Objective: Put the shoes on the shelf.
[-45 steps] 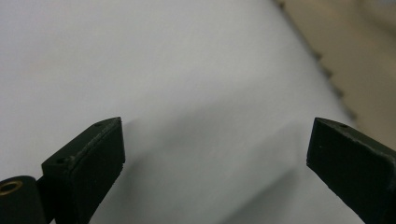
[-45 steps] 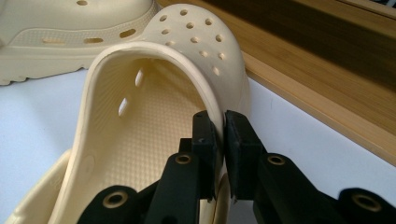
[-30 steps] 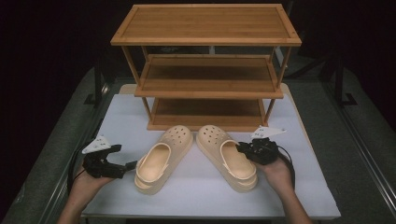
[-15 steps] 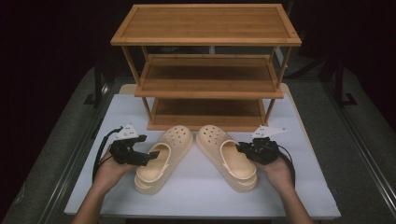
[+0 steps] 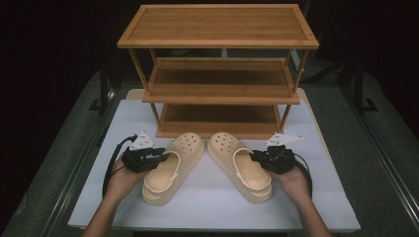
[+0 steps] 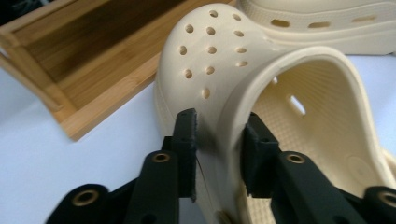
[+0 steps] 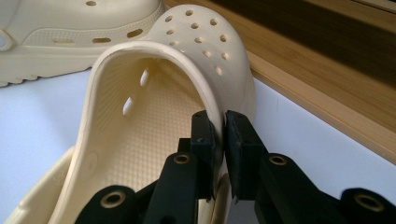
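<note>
Two cream clogs lie side by side on the white table, toes toward the rack. My left gripper (image 5: 160, 157) straddles the outer side wall of the left clog (image 5: 173, 165). Its jaws have just been closing; in the left gripper view the left gripper (image 6: 218, 128) has its pads pressed on that wall of the left clog (image 6: 219, 60), one outside, one inside. My right gripper (image 5: 254, 158) is shut on the outer side wall of the right clog (image 5: 239, 165). In the right gripper view the right gripper (image 7: 218, 123) pinches the rim of the right clog (image 7: 140, 116) tightly.
A three-tier wooden shoe rack (image 5: 217, 29) stands just behind the clogs' toes, its lowest shelf (image 5: 217, 121) at table level. The white table (image 5: 207, 210) has bare room in front of the clogs. Dark floor surrounds it.
My left gripper has moved right from the table's left side to the left clog, and its jaws have come together on the clog's wall. The right gripper and both clogs have stayed put.
</note>
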A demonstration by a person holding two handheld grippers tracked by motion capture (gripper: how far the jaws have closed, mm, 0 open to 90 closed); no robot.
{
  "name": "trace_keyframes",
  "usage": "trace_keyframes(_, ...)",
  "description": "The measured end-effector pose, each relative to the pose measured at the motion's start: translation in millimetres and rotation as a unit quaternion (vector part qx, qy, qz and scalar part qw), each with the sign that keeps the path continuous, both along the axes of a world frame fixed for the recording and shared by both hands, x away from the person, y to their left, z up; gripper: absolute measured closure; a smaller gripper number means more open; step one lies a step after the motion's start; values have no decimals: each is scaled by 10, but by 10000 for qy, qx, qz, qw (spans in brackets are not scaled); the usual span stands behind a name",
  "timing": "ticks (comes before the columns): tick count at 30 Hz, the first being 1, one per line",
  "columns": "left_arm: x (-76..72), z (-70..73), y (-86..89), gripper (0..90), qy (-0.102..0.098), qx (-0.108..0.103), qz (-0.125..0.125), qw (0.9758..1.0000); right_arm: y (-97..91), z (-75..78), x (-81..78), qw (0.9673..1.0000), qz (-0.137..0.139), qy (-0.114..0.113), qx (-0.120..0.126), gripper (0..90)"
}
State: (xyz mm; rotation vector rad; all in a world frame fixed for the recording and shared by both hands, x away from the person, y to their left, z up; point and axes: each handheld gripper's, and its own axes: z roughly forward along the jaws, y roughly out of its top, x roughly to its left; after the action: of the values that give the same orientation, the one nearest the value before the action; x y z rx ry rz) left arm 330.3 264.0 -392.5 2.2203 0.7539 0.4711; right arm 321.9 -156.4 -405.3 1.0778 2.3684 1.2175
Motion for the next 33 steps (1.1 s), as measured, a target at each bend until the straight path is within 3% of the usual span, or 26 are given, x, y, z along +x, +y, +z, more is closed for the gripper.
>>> trace_keyframes(5, -38, 27, -49, 786, -176, 265, 114, 9994, 4, 2, -5, 10000, -8, -27, -27, 826)
trace_keyframes(9, -48, 50, -61, 816, -264, 360, 244, 9987, 9, 5, -14, 9999, -57, -64, -56, 833)
trace_keyframes(11, -51, 71, -52, 830, -268, 349, 304, 9986, 8, 11, -20, 9999, -107, -82, -75, 839)
trace_keyframes(15, -46, 107, -40, 836, -186, 127, 333, 9992, -16, 26, -23, 9997, -186, -123, -45, 842)
trace_keyframes(19, -45, 153, -81, 835, -242, 191, 374, 9988, -49, 73, -36, 9995, -244, -183, -56, 841)
trace_keyframes(22, -13, 189, -101, 835, -278, 100, 468, 9985, -104, 105, -36, 9992, -335, -219, -50, 841)
trace_keyframes(33, 282, 238, -317, 834, -442, 41, 707, 9965, -252, 216, 222, 9965, -758, -345, -90, 840)
